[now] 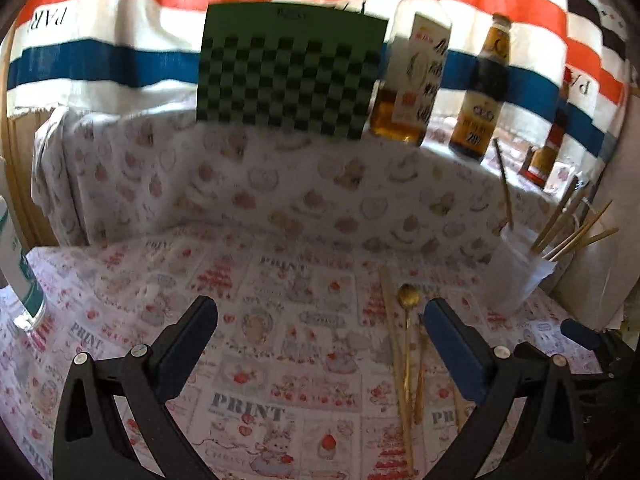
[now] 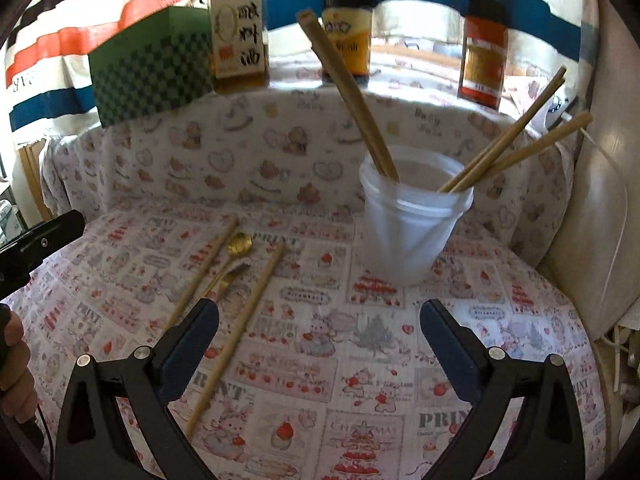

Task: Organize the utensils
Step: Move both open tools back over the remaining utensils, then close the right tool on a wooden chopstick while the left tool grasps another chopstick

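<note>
A translucent white cup (image 2: pixel 412 232) stands on the table holding several bamboo chopsticks (image 2: pixel 352 96); it also shows at the right of the left wrist view (image 1: pixel 516 276). On the cloth lie a gold spoon (image 2: pixel 239 245), a gold fork (image 2: pixel 232 274) and two loose chopsticks (image 2: pixel 236 336). In the left wrist view the spoon (image 1: pixel 408 300) and a chopstick (image 1: pixel 394 356) lie just left of the right finger. My left gripper (image 1: pixel 320 344) is open and empty. My right gripper (image 2: pixel 320 344) is open and empty, the cup ahead of it.
A green checkered box (image 1: pixel 288 76) and sauce bottles (image 1: pixel 416 64) stand on a raised cloth-covered ledge behind. A white and teal container (image 1: pixel 20 272) stands at the far left. The other gripper (image 2: pixel 40 244) shows at the left edge of the right wrist view.
</note>
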`<state>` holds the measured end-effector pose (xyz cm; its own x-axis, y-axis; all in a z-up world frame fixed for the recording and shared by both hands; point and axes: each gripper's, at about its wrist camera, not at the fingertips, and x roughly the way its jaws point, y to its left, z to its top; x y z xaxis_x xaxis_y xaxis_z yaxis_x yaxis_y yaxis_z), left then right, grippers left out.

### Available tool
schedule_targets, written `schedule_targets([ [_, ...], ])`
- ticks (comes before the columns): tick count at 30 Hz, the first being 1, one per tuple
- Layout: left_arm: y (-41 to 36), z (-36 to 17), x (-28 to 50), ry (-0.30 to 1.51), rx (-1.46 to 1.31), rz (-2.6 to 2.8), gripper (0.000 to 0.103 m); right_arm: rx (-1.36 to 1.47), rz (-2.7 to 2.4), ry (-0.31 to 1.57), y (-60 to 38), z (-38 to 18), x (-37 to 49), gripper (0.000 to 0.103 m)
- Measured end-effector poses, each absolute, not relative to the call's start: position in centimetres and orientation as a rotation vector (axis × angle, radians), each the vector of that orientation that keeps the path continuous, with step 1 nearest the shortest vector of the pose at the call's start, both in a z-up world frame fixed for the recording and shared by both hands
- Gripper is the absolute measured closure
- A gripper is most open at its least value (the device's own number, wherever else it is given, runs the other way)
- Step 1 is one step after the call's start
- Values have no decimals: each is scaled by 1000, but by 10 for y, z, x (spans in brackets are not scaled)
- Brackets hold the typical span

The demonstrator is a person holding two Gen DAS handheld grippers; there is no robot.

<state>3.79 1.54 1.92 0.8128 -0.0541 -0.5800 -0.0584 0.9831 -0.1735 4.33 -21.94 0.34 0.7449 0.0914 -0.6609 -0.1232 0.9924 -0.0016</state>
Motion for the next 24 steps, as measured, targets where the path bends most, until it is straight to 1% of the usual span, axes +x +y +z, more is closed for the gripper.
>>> schedule_targets([
  [7,11,8,45,655,-103,73,0,-13,166,820,-217,-10,52,1],
  [13,14,-8,59,768,-96,73,0,-41,249,879,-197,-22,48,1],
  [16,15,-14,63,793,-104,67,0,-89,288,890,-181,-26,42,2],
  [18,15,-16,64,805,-115,58,0,-130,308,899,-172,-29,38,10],
  [19,15,-17,64,807,-117,54,0,-135,319,915,-170,-31,37,12],
  [24,12,-17,63,811,-109,54,0,-110,325,989,-168,-45,41,35],
])
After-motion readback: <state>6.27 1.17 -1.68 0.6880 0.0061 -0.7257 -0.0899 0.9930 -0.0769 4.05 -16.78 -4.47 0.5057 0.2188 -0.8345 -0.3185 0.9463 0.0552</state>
